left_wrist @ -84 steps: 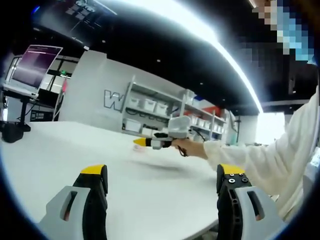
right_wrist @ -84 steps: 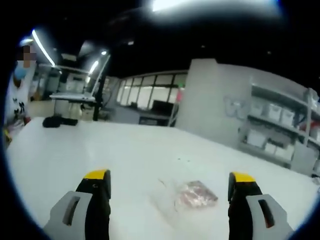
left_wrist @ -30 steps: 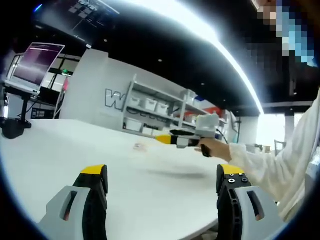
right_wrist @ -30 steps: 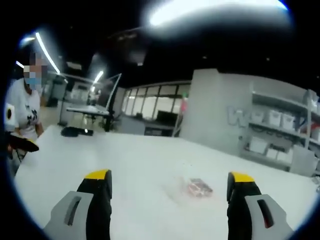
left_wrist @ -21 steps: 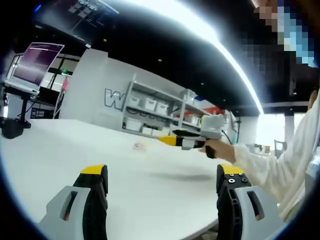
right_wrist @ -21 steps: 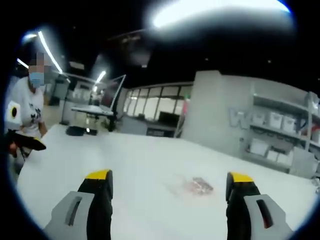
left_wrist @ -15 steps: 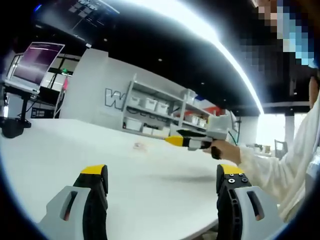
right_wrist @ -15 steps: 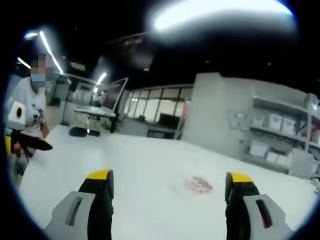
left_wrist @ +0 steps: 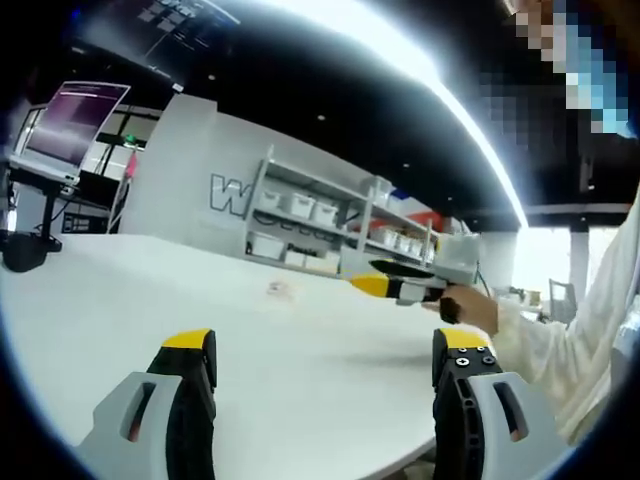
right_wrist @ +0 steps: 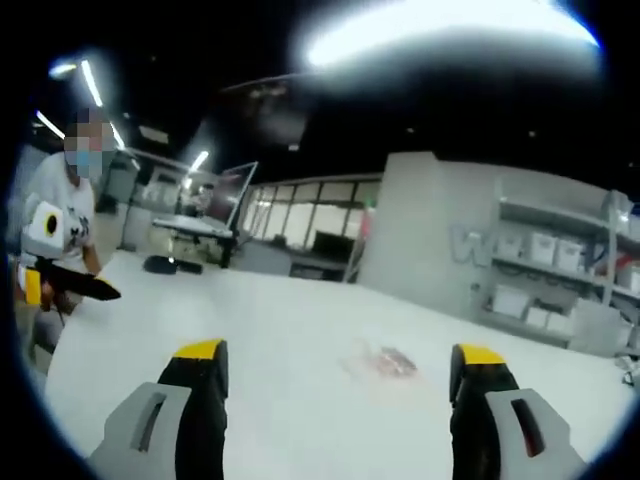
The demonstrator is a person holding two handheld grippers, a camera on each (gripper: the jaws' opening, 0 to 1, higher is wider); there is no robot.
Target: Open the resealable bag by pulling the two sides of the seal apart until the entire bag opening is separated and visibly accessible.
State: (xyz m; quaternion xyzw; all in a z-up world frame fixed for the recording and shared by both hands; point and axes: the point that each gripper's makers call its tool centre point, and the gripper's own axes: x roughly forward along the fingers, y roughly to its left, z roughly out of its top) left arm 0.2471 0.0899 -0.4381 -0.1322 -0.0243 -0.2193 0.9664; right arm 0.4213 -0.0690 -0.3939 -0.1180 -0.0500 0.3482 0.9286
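i find both jaw pairs wide apart and empty; the resealable bag [right_wrist: 380, 362] lies flat on the counter [right_wrist: 270, 330], well ahead of my right hand-held gripper [right_wrist: 335, 400] and left hand-held gripper [left_wrist: 325, 385]; i judge each should approach low and take one seal lip.

Both grippers look the same: grey plastic shells, black jaws with yellow tips, left gripper [left_wrist: 323, 375], right gripper [right_wrist: 336, 385]. Person's in a white long sleeve [left_wrist: 575, 335].

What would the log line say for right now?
phase: approach | bag: flat on table, untouched | left gripper: open, empty | right gripper: open, empty, aimed at bag
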